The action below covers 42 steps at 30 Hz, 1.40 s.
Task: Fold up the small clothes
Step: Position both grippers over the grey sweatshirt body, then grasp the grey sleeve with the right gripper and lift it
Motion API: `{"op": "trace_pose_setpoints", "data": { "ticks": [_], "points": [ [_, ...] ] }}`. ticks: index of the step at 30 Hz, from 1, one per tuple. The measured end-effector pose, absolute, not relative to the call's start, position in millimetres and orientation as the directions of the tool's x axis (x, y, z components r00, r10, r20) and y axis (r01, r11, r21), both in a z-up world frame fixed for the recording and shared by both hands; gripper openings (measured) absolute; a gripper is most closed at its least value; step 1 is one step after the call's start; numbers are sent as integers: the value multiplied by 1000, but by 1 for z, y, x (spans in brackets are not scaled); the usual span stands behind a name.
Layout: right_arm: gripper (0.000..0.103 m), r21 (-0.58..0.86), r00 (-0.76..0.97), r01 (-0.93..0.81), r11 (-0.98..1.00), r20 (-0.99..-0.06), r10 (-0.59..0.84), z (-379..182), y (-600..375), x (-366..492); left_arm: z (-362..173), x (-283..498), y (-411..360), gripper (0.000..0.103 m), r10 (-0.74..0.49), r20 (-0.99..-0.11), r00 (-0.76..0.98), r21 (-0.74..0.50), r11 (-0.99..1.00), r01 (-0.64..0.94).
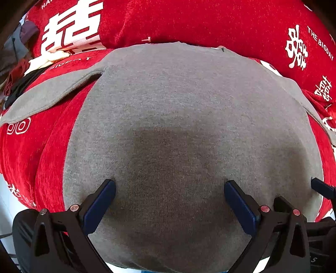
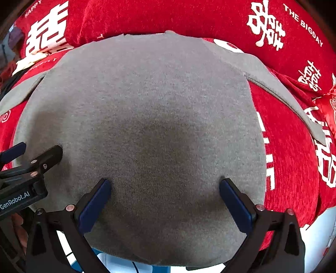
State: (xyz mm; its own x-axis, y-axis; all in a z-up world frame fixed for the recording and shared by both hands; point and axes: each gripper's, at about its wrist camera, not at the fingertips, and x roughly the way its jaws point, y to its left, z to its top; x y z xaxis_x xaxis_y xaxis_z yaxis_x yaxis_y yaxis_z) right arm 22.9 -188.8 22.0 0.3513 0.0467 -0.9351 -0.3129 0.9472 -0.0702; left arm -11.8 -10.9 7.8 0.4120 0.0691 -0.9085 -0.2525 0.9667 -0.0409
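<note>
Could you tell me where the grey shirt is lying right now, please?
The grey shirt lies spread flat on the red blanket, filling the centre of both wrist views, with both open claws side by side over its near hem.

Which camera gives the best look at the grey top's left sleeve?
The left wrist view: the left sleeve lies spread across the red blanket, nearly whole. In the right wrist view it is cut off at the edge.

"THE BIGDAY" in white on the red cover; "GenRobot.AI" on the left gripper.
</note>
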Motion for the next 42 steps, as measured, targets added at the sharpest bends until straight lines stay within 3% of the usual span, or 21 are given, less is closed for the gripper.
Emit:
{"op": "trace_pose_setpoints", "data": {
  "ticks": [12, 17, 30, 42],
  "points": [
    [103, -56, 273, -335, 941, -961, 40, 22, -185, 32, 11, 6, -9, 103, 33, -956, 290, -47, 963, -264],
    [102, -24, 300, -337, 941, -950, 83, 45, -193, 41, 35, 19, -18, 103, 60, -938, 341, -21, 973, -228],
    [102, 44, 350, -159, 986, -931, 98, 72, -256, 92, 74, 86, -70, 103, 46, -916, 399, 2, 994, -111],
    [102, 140, 421, 152, 979, -905, 64, 59, -401, 128, 65, 151, -143, 103, 21, -924, 382, 13, 1000, -23]
  ]
}}
